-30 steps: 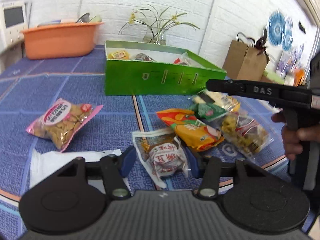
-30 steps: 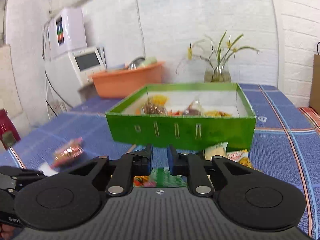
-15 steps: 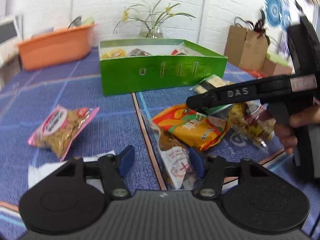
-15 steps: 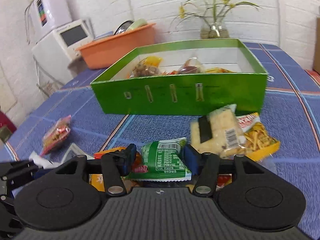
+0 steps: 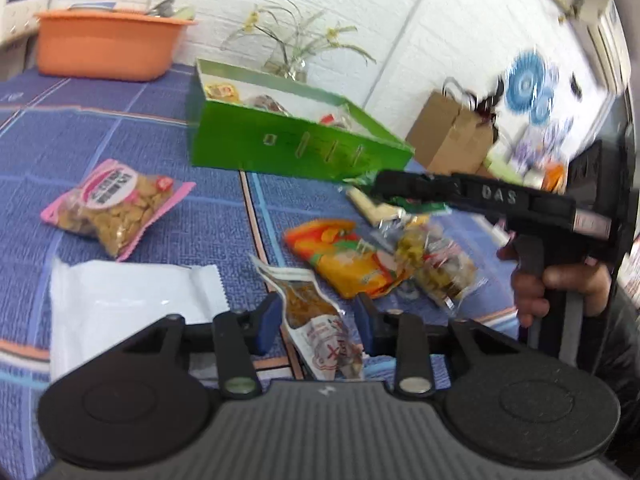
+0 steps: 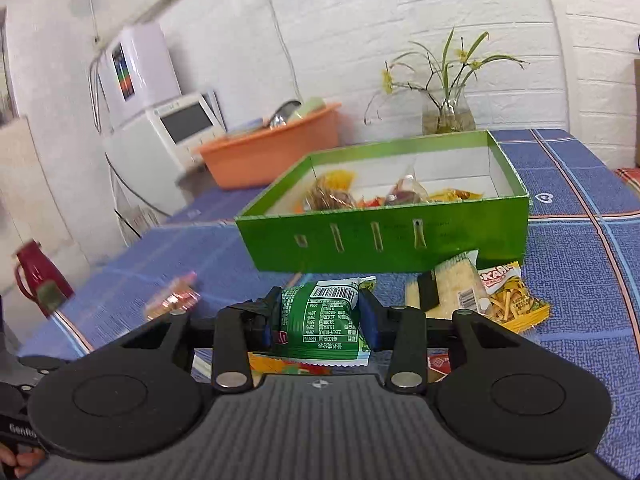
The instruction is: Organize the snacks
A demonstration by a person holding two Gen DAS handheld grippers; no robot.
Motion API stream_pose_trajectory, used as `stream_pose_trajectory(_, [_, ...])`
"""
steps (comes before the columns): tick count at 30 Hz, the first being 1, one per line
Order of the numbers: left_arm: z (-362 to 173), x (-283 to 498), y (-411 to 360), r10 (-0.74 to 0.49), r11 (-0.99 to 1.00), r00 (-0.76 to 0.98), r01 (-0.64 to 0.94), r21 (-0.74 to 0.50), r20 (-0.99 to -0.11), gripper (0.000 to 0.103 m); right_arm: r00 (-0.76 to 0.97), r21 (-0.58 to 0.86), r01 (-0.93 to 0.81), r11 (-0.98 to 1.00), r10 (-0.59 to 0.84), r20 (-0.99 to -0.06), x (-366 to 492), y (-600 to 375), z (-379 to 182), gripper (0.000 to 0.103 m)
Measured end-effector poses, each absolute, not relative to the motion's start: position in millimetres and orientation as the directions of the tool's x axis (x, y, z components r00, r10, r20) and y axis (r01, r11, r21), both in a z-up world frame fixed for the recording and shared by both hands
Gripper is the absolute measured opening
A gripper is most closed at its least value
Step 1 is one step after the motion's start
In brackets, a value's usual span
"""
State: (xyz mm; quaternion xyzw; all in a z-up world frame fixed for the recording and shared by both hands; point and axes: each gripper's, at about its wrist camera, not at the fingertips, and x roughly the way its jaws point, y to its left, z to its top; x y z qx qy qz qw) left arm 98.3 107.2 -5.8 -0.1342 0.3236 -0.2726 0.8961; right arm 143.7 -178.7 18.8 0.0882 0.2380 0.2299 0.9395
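My right gripper (image 6: 319, 322) is shut on a green snack packet (image 6: 322, 322) and holds it above the table, in front of the green box (image 6: 384, 240), which holds several snacks. My left gripper (image 5: 316, 322) stands around a clear-and-white snack packet (image 5: 316, 320) that is tilted up off the cloth; its jaws are fairly wide and I cannot tell whether they grip it. In the left wrist view the green box (image 5: 288, 148) is farther back, and the right gripper (image 5: 384, 190) is at the right with the green packet.
Loose on the blue cloth: a pink cracker bag (image 5: 116, 208), a white packet (image 5: 128, 300), an orange packet (image 5: 344, 256), a clear mixed-snack bag (image 5: 436, 268), a pale cracker pack (image 6: 452, 288) and a yellow strips bag (image 6: 512, 300). An orange basin (image 5: 108, 44) and a vase (image 6: 448, 116) stand behind.
My right gripper closed on the green packet and lifted it off the pile. My left gripper has the clear-and-white packet tipped upright between its jaws.
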Motion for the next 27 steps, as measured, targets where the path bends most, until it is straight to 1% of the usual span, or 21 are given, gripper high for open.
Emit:
stream_pose_trajectory(2, [-1, 91, 116, -0.571, 0.816, 0.663, 0.390, -0.427, -0.485, 0.032, 0.777, 0.299, -0.400, 0.867, 0.493, -0.391, 140, -181, 22, 0.070])
stream_pose_trajectory(5, [4, 84, 116, -0.540, 0.839, 0.665, 0.375, -0.395, -0.515, 0.033, 0.767, 0.317, -0.412, 0.854, 0.513, -0.385, 135, -181, 23, 0.070])
stream_pose_trajectory(6, [5, 83, 112, -0.521, 0.852, 0.662, 0.375, -0.364, -0.539, 0.034, 0.763, 0.324, -0.414, 0.851, 0.518, -0.386, 134, -182, 22, 0.070])
stream_pose_trajectory(7, [6, 82, 106, -0.491, 0.871, 0.666, 0.374, -0.318, -0.562, 0.051, 0.760, 0.336, -0.412, 0.847, 0.523, -0.387, 133, -183, 21, 0.070])
stream_pose_trajectory(8, [7, 80, 100, -0.461, 0.887, 0.676, 0.375, -0.270, -0.575, 0.071, 0.756, 0.352, -0.406, 0.843, 0.526, -0.389, 132, -184, 20, 0.070])
stream_pose_trajectory(10, [8, 76, 86, -0.421, 0.902, 0.692, 0.389, -0.189, -0.586, 0.073, 0.749, 0.385, -0.392, 0.835, 0.533, -0.394, 131, -187, 15, 0.070])
stream_pose_trajectory(12, [9, 75, 68, -0.346, 0.924, 0.711, 0.372, -0.090, -0.612, 0.077, 0.744, 0.405, -0.385, 0.829, 0.538, -0.396, 130, -189, 12, 0.070])
stream_pose_trajectory(13, [8, 76, 60, -0.316, 0.930, 0.718, 0.365, -0.051, -0.620, 0.084, 0.743, 0.410, -0.383, 0.828, 0.540, -0.396, 129, -189, 10, 0.070])
stream_pose_trajectory(14, [6, 77, 52, -0.287, 0.935, 0.725, 0.354, -0.019, -0.627, 0.102, 0.742, 0.413, -0.384, 0.826, 0.543, -0.394, 129, -190, 9, 0.070])
stream_pose_trajectory(16, [-1, 79, 37, -0.204, 0.950, 0.743, 0.309, 0.056, -0.638, 0.103, 0.746, 0.421, -0.383, 0.822, 0.544, -0.383, 129, -193, 8, 0.070])
stream_pose_trajectory(18, [-13, 82, 23, -0.053, 0.964, 0.748, 0.212, 0.162, -0.662, 0.103, 0.752, 0.428, -0.381, 0.819, 0.544, -0.371, 129, -195, 7, 0.071])
stream_pose_trajectory(19, [-15, 79, 21, -0.016, 0.969, 0.772, 0.168, 0.179, -0.635, 0.103, 0.754, 0.436, -0.382, 0.815, 0.547, -0.363, 128, -197, 6, 0.071])
stream_pose_trajectory(20, [-16, 78, 20, 0.010, 0.975, 0.777, 0.131, 0.177, -0.629, 0.103, 0.754, 0.444, -0.383, 0.810, 0.552, -0.356, 128, -199, 5, 0.071])
stream_pose_trajectory(22, [-17, 80, 22, 0.014, 0.983, 0.766, 0.106, 0.149, -0.642, 0.103, 0.755, 0.464, -0.383, 0.798, 0.561, -0.341, 129, -203, 2, 0.071])
stream_pose_trajectory(23, [-17, 82, 26, 0.004, 0.987, 0.758, 0.102, 0.125, -0.653, 0.103, 0.756, 0.474, -0.381, 0.794, 0.563, -0.334, 129, -205, 1, 0.071])
stream_pose_trajectory(26, [-18, 92, 40, -0.068, 0.996, 0.717, 0.084, -0.011, -0.694, 0.103, 0.756, 0.508, -0.369, 0.778, 0.569, -0.322, 130, -211, -5, 0.071])
stream_pose_trajectory(27, [-17, 92, 40, -0.058, 0.998, 0.720, 0.069, -0.012, -0.692, 0.103, 0.754, 0.519, -0.362, 0.775, 0.570, -0.326, 131, -213, -7, 0.071])
